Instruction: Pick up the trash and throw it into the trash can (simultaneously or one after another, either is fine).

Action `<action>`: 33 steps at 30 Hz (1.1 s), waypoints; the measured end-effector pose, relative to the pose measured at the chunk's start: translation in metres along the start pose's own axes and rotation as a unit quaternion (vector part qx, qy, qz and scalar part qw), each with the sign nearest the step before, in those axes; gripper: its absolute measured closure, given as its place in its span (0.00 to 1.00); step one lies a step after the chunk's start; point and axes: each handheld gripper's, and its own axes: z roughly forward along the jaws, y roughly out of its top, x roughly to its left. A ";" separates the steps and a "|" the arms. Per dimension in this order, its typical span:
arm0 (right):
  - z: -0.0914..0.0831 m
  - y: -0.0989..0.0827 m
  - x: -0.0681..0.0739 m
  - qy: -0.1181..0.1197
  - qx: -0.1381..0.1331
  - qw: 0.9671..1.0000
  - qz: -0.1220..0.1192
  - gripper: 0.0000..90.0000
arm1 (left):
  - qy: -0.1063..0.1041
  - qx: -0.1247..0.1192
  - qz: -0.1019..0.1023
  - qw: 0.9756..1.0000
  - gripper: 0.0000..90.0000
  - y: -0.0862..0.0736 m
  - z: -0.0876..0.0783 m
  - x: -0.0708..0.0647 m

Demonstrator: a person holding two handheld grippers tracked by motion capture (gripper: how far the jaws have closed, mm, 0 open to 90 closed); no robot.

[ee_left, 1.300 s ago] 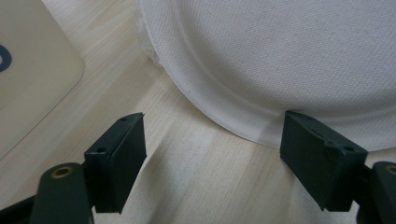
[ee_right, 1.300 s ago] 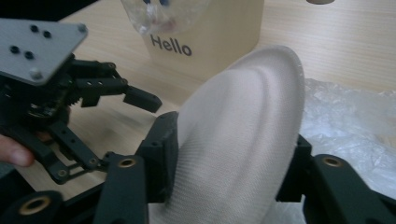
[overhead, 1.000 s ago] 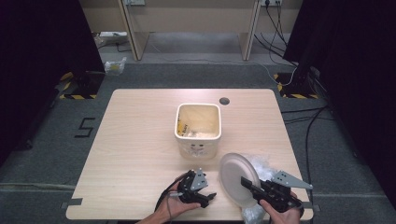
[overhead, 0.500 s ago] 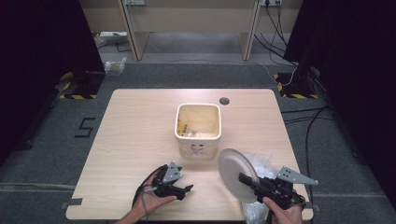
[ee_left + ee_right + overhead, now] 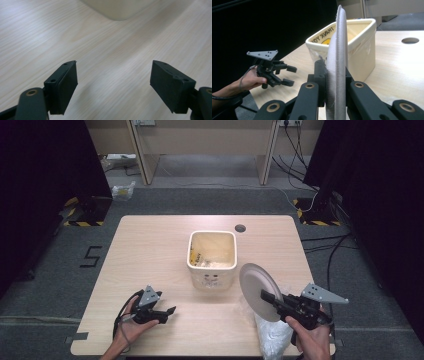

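Plate [image 5: 338,62]; bin [image 5: 359,32] reads "THANK YO".

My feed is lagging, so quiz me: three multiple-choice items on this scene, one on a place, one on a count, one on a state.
1. Where is the bin?
A. table middle
B. floor
C. left edge

2. How many plates are held?
A. none
B. one
C. three

3. The left gripper is:
A. shut on a cup
B. open, holding nothing
C. shut on the bin

Answers:
1 A, it stands mid-table.
2 B, the right gripper clamps one plate on edge.
3 B, its jaws stand apart over bare wood.
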 end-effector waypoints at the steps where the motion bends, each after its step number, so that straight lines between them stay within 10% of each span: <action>1: 0.001 0.003 0.000 0.001 -0.001 1.000 0.001 0.92 | 0.004 0.000 -0.004 1.000 0.24 -0.002 -0.002 0.004; 33: 0.047 0.097 -0.005 0.038 -0.024 0.999 -0.026 0.92 | 0.011 0.026 -0.032 0.999 0.20 -0.021 -0.006 0.027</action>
